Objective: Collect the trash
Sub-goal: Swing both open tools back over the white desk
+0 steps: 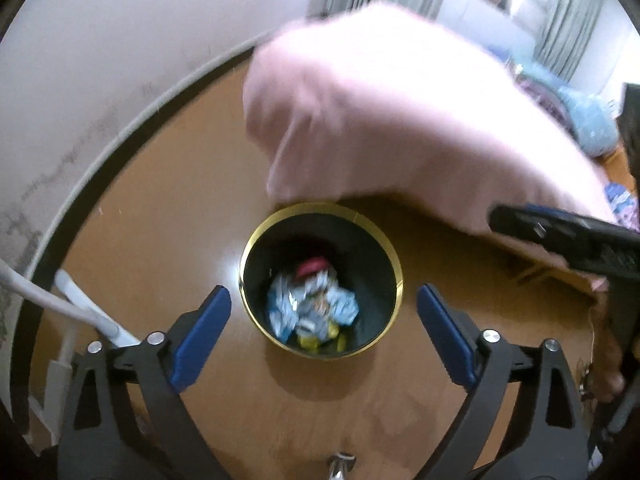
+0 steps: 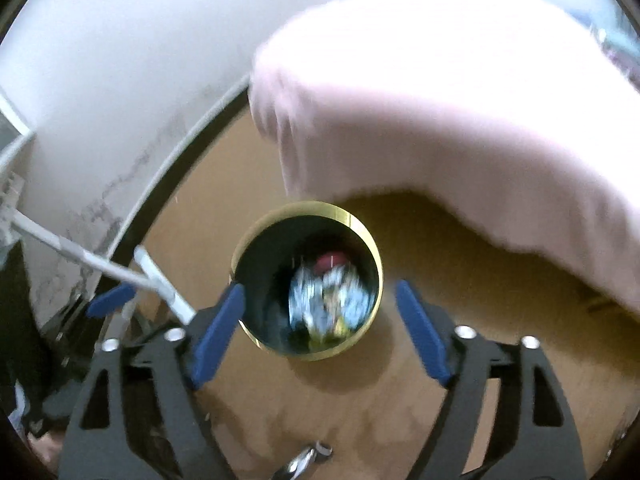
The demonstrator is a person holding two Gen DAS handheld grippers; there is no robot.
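A small round black bin (image 1: 372,256) with a gold rim stands on a round wooden table (image 1: 160,200). Crumpled blue-and-white wrappers (image 1: 312,304), with a red scrap and some yellow, lie at its bottom. My left gripper (image 1: 323,291) hangs open above the bin, its blue pads clear of the rim on either side. The right wrist view shows the same bin (image 2: 264,280) and wrappers (image 2: 328,296) below my right gripper (image 2: 320,288), which is also open and holds nothing. Both views are blurred.
A pink cloth (image 1: 380,120) lies heaped on the table just behind the bin and also fills the upper right of the right wrist view (image 2: 440,100). White cables (image 1: 80,304) run past the table's left edge. A pale wall stands beyond.
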